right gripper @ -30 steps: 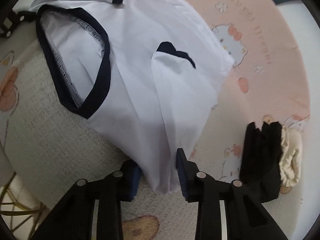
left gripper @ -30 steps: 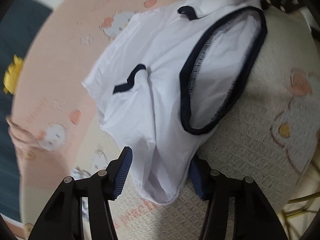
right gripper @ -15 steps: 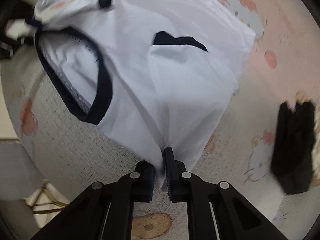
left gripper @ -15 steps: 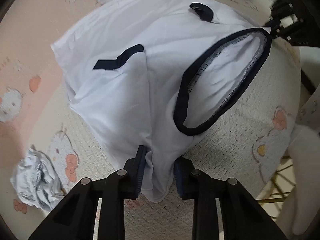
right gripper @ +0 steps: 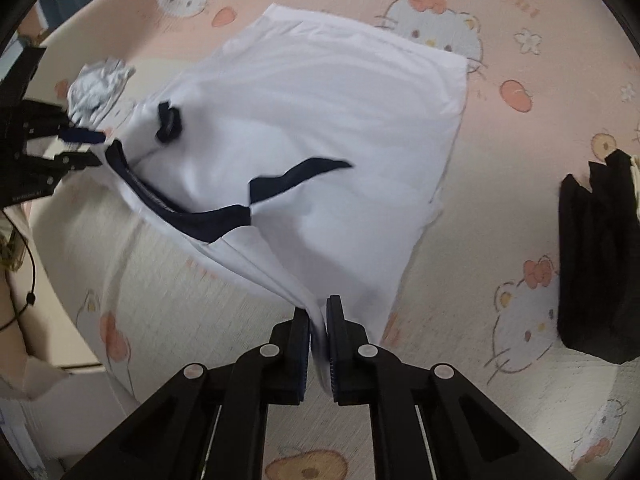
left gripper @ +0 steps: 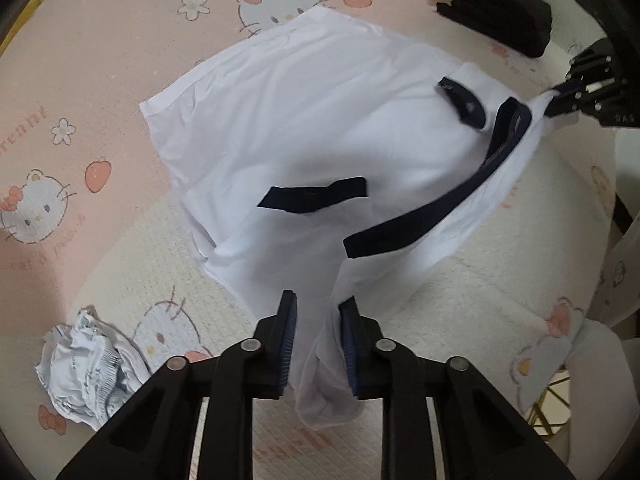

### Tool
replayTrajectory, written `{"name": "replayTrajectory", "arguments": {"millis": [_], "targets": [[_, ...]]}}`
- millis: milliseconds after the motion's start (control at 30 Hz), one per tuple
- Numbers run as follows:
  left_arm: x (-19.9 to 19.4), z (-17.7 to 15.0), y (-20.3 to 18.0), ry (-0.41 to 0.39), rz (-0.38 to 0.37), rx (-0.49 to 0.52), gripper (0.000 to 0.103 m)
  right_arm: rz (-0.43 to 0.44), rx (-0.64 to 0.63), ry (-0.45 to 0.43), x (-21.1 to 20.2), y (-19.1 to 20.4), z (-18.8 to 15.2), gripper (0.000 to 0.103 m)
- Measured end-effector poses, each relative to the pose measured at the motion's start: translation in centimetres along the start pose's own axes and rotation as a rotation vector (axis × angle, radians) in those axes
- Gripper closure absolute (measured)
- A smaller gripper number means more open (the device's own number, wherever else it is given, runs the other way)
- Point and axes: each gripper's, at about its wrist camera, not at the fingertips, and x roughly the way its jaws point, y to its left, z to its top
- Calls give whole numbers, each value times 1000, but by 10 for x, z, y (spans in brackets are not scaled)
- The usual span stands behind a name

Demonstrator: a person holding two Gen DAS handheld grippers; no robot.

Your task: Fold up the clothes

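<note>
Pinching one shoulder each, both grippers hold the white shirt [left gripper: 304, 128] above the patterned blanket [left gripper: 100, 56]. Right gripper [right gripper: 318, 344] is clamped tight on the fabric; left gripper [left gripper: 318, 340], jaws closing, already presses a bunched fold.

A bed cover [left gripper: 100, 80] printed with cartoon cats, flowers and small fruits carries everything; part of it is pink and smooth, part cream with a waffle weave. A white shirt with navy trim [left gripper: 300, 128] lies partly on it, its far hem spread flat across the pink area. A crumpled pale garment [left gripper: 86, 364] sits on the cream part to one side, and a folded black garment [left gripper: 496, 12] with a cream piece on top rests well apart on the other.
</note>
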Motion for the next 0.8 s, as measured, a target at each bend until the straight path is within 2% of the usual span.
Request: {"name": "replayTrajectory", "arguments": {"millis": [133,267,500,600,700,800], "targets": [[11,6,14,3,-9,-55,88,-21,31,19,11,-7,11,96],[11,21,22,-13,-35,-115,88,4,122,13,22,-20,20,96],[26,30,40,-22,-16,-187,87,2,163,14,33,-34,22,96],[39,32,45,5,-22,-222,87,-2,175,18,34,-36,21,96],[58,32,45,74,5,-230,85,-9,189,44,36,-36,22,96],[59,33,43,69,23,-238,85,-8,196,57,38,-36,22,95]]}}
